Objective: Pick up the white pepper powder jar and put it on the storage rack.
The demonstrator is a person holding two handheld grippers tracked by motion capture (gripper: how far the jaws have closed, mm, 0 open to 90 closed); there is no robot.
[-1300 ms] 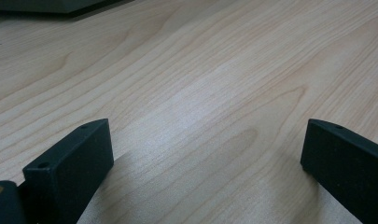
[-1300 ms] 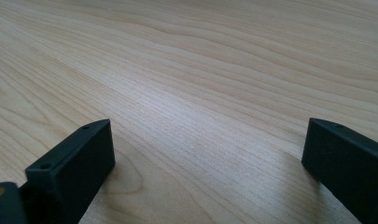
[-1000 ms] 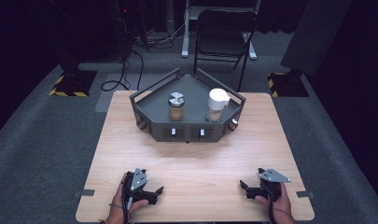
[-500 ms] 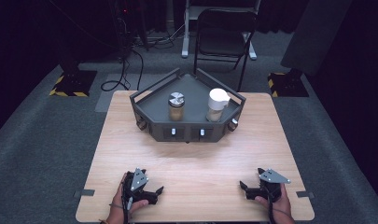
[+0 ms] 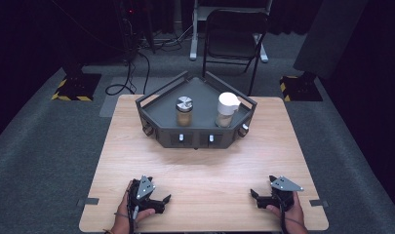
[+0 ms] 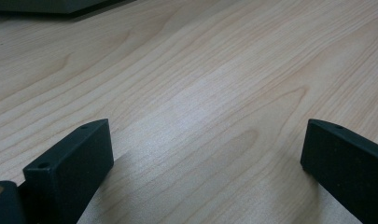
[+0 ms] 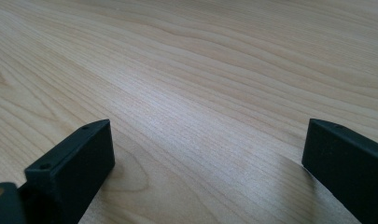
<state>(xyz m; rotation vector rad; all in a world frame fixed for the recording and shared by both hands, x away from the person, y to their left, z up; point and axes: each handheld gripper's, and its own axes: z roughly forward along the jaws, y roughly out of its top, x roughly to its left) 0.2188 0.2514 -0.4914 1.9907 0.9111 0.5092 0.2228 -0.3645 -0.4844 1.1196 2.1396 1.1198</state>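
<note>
High view: two jars in one tray; two grippers, left and right, jaws wide apart, empty.

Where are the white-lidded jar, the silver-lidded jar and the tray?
white-lidded jar (image 5: pixel 227 103), high view, on its white lid
silver-lidded jar (image 5: pixel 184 104), high view, on its silver lid
tray (image 5: pixel 195 139), high view, on its front wall

A staged recording studio or lab is being shown, not a home; a lone wooden table is being surrounded by grey carpet and black drapes; beyond the grippers, cables, a folding chair and hazard-striped stand bases are being kept.
</note>
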